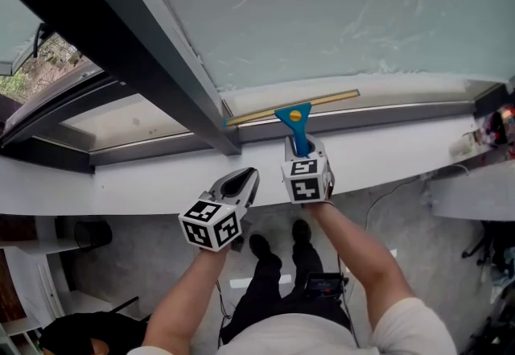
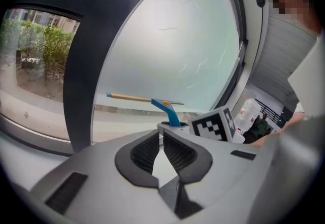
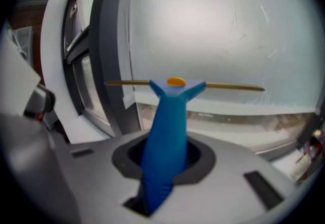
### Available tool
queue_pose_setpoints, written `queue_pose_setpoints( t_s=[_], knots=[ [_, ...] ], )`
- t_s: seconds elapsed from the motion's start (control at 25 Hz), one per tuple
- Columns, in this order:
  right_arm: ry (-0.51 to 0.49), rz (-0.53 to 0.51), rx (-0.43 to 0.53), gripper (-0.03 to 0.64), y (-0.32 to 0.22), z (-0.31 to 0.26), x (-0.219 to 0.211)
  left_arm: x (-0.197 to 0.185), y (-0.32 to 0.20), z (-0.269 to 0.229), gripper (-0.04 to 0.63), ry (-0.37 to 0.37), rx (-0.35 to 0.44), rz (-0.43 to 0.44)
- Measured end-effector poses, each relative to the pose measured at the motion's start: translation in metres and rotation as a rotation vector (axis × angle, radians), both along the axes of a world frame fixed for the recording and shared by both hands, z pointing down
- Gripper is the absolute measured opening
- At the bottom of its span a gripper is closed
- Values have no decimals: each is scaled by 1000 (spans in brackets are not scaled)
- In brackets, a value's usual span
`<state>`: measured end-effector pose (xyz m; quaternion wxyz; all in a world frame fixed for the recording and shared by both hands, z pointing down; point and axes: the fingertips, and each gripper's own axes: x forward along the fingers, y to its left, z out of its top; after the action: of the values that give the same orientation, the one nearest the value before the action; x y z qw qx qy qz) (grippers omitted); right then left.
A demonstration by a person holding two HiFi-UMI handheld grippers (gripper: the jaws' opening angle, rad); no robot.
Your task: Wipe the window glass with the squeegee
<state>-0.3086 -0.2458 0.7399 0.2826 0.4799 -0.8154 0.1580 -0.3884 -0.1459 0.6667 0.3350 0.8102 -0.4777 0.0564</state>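
Blue-handled squeegee against window glass

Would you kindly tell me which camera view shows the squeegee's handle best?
The right gripper view: the squeegee handle fills the centre, clamped in the right gripper. The head view shows only its top above the gripper; the left gripper view shows it small and distant.

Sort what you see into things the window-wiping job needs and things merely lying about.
Needed for the job:
squeegee, gripped in the right claw
window glass

Lying about:
white bottle
floor cable
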Motion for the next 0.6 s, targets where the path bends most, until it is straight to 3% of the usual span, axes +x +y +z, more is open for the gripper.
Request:
queue_pose_setpoints(
  t_s=[0.16,0.28,0.44,0.6],
  knots=[
    [-27,-31,59,91,21,-45,3,20,-21,-40,49,119,29,81],
    [-30,-53,129,91,35,-92,10,48,-30,-76,128,219,38,171],
    [-41,-41,218,91,54,-153,29,90,-31,-126,210,275,82,302],
    [-61,-8,279,91,71,-197,50,127,-24,-173,216,331,147,402]
  ],
)
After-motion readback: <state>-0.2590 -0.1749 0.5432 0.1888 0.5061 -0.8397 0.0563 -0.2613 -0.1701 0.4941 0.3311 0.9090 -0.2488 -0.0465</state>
